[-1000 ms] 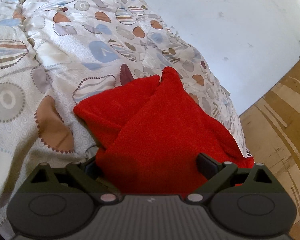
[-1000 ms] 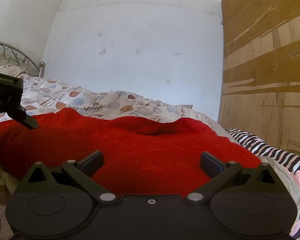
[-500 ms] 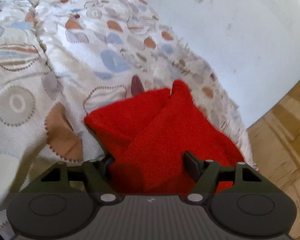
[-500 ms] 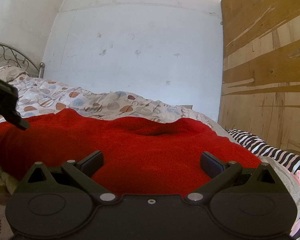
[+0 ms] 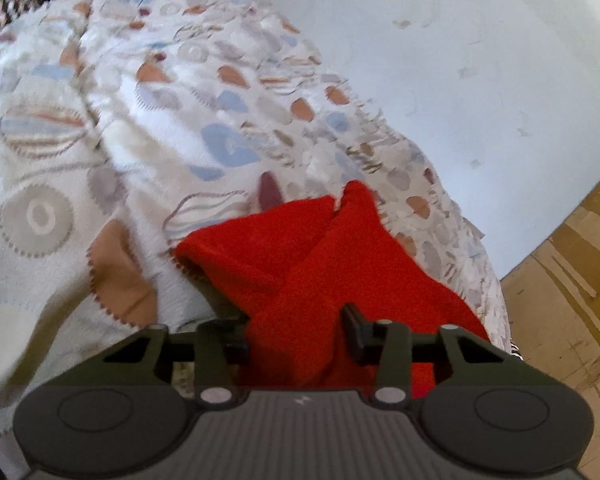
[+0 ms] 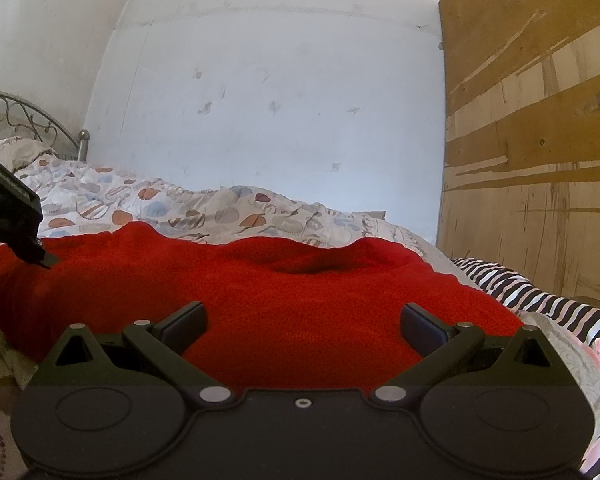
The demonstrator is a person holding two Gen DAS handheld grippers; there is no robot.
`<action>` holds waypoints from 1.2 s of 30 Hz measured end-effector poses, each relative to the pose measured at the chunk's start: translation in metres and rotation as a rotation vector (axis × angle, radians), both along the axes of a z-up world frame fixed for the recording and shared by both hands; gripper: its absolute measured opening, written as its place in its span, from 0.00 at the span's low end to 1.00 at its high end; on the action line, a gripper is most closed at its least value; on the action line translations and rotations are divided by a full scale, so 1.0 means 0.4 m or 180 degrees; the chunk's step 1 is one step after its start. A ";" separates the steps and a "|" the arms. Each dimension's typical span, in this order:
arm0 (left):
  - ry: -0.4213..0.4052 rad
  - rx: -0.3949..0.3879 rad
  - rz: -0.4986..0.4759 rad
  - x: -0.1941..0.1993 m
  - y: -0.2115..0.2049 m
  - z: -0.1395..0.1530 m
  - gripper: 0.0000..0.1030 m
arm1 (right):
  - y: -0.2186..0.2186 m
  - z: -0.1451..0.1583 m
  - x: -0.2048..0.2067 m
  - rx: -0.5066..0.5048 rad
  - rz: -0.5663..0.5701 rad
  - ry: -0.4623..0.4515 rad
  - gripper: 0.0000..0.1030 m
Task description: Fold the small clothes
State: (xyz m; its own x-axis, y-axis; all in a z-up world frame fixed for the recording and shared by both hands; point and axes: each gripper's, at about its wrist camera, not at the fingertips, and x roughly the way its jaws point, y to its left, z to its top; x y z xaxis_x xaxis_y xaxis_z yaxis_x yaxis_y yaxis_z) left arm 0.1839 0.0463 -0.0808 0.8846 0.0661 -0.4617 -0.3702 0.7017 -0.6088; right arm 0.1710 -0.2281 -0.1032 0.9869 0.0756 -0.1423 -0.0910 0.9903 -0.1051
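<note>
A red fleece garment [image 5: 332,256] lies on the patterned bedspread [image 5: 100,128], its far part folded into two pointed flaps. My left gripper [image 5: 294,338] is shut on the garment's near edge, with red cloth bunched between the fingers. In the right wrist view the same garment [image 6: 284,292] spreads wide across the bed. My right gripper [image 6: 302,322] is open, with the fingers spread just above the cloth's near edge. The left gripper [image 6: 24,240] shows at the left edge of that view, touching the cloth.
A white wall [image 6: 280,100] stands behind the bed. A wooden panel [image 6: 540,140] stands at the right. A black-and-white striped cloth [image 6: 540,300] lies at the right of the garment. A metal bed frame [image 6: 20,116] is at the far left.
My left gripper's fingers have closed from wide open onto the garment's edge, and it has lifted and pulled back. The right gripper has not moved.
</note>
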 end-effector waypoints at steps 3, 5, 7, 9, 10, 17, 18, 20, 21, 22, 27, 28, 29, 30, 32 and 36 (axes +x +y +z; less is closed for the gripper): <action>-0.0096 0.0206 -0.0098 0.003 -0.018 0.034 0.34 | -0.008 0.042 0.013 0.0013 0.0061 0.0284 1.00; -0.0186 0.0367 -0.0226 0.011 -0.033 0.068 0.31 | -0.025 0.083 0.012 0.0006 0.0097 0.0447 1.00; -0.0318 0.0524 -0.0413 0.027 -0.053 0.110 0.29 | -0.050 0.128 -0.002 -0.0045 0.0073 0.0449 1.00; -0.0419 0.0650 -0.0722 0.057 -0.080 0.164 0.28 | -0.084 0.166 -0.019 -0.0102 0.0003 0.0392 1.00; -0.0457 0.0706 -0.0858 0.070 -0.095 0.188 0.27 | -0.107 0.187 -0.029 -0.0127 -0.0078 0.0365 1.00; -0.0686 0.1314 -0.2024 0.157 -0.315 0.331 0.23 | -0.291 0.263 -0.087 -0.0161 -0.0644 0.0300 1.00; -0.0695 0.1326 -0.2216 0.163 -0.354 0.336 0.23 | -0.316 0.264 -0.096 -0.0176 -0.0761 0.0302 1.00; -0.0681 0.1355 -0.2552 0.166 -0.430 0.334 0.22 | -0.362 0.259 -0.114 -0.0177 -0.0993 0.0308 1.00; -0.0676 0.1404 -0.2750 0.165 -0.473 0.325 0.22 | -0.386 0.255 -0.124 -0.0150 -0.1130 0.0304 1.00; -0.0665 0.1435 -0.2897 0.159 -0.501 0.312 0.22 | -0.411 0.248 -0.136 -0.0102 -0.1279 0.0311 1.00; -0.0358 0.1395 -0.3567 0.151 -0.597 0.216 0.22 | -0.506 0.206 -0.181 0.0196 -0.1707 0.0424 1.00; -0.0330 0.1402 -0.3622 0.149 -0.605 0.200 0.22 | -0.516 0.199 -0.185 0.0226 -0.1743 0.0458 1.00; -0.0363 0.1464 -0.3619 0.144 -0.606 0.189 0.22 | -0.520 0.192 -0.190 0.0245 -0.1771 0.0481 1.00; -0.0426 0.1542 -0.3618 0.137 -0.609 0.186 0.23 | -0.527 0.187 -0.196 0.0266 -0.1787 0.0499 1.00; -0.0486 0.1543 -0.3621 0.133 -0.601 0.192 0.25 | -0.533 0.182 -0.197 0.0306 -0.1795 0.0526 1.00; -0.0583 0.1329 -0.3727 0.132 -0.581 0.208 0.38 | -0.532 0.184 -0.187 0.0370 -0.1801 0.0507 1.00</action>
State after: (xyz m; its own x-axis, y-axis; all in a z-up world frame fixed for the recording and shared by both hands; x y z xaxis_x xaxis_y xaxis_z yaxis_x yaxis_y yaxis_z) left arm 0.2366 -0.1861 0.0026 0.5599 -0.6896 -0.4593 0.6704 0.7028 -0.2380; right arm 0.0963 -0.4407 -0.0296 0.8456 -0.4315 -0.3142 0.4480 0.8938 -0.0216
